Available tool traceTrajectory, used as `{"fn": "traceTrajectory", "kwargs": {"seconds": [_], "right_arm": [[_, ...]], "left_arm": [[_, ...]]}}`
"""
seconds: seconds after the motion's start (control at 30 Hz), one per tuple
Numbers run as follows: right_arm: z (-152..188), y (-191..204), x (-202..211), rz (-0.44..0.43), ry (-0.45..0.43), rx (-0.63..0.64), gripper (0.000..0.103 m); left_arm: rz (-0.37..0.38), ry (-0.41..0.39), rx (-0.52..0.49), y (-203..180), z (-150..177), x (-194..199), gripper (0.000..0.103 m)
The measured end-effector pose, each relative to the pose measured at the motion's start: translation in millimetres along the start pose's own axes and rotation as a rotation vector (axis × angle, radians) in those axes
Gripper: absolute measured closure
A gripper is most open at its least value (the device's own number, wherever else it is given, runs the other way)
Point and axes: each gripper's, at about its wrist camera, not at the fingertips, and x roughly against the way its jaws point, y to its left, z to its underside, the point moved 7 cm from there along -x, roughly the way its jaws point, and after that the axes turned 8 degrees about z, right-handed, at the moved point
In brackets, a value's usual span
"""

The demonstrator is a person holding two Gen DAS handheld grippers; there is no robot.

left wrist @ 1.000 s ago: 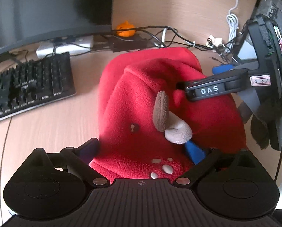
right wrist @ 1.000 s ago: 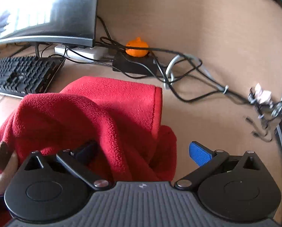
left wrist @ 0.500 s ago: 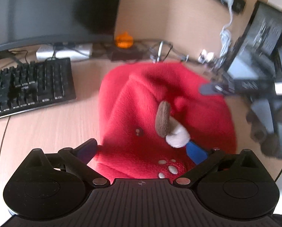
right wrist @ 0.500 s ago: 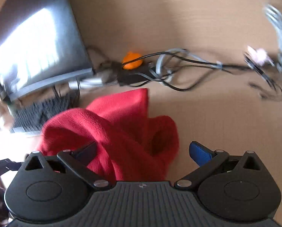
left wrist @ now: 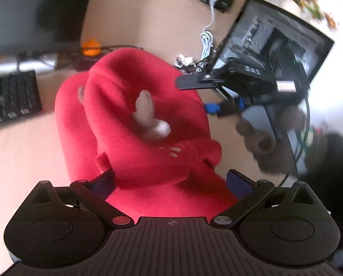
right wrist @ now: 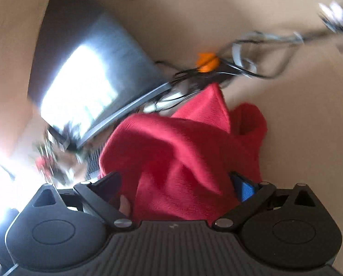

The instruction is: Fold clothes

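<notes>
Red fleece garment (left wrist: pixel 134 105) with beige antler patch (left wrist: pixel 148 117), black keyboard (left wrist: pixel 10 96), orange toy (left wrist: pixel 91 47)

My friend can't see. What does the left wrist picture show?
A bunched-up red fleece garment with a beige antler decoration fills the middle, lying between the left gripper fingers on a wooden desk. The right gripper reaches in from the right. A keyboard sits far left.

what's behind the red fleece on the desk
Behind the red fleece sit an orange ornament and tangled cables. The fleece hides whatever lies lower.
</notes>
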Motion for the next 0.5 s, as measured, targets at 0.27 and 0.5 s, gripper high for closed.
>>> {"fn": "traceTrajectory", "kwargs": {"seconds": [0.27, 0.5], "right_arm": [[30.9, 42.3, -38.0, 0.211, 0.044, 0.446, 0.0], [25.3, 43.4, -18.5, 0.178, 0.015, 0.536, 0.0]], "left_arm": [[0.003, -0.196, 0.066, 15.0, -32.3, 49.0, 0.001], [0.042, -0.138, 0.128, 27.7, -47.6, -1.9, 0.0]]}}
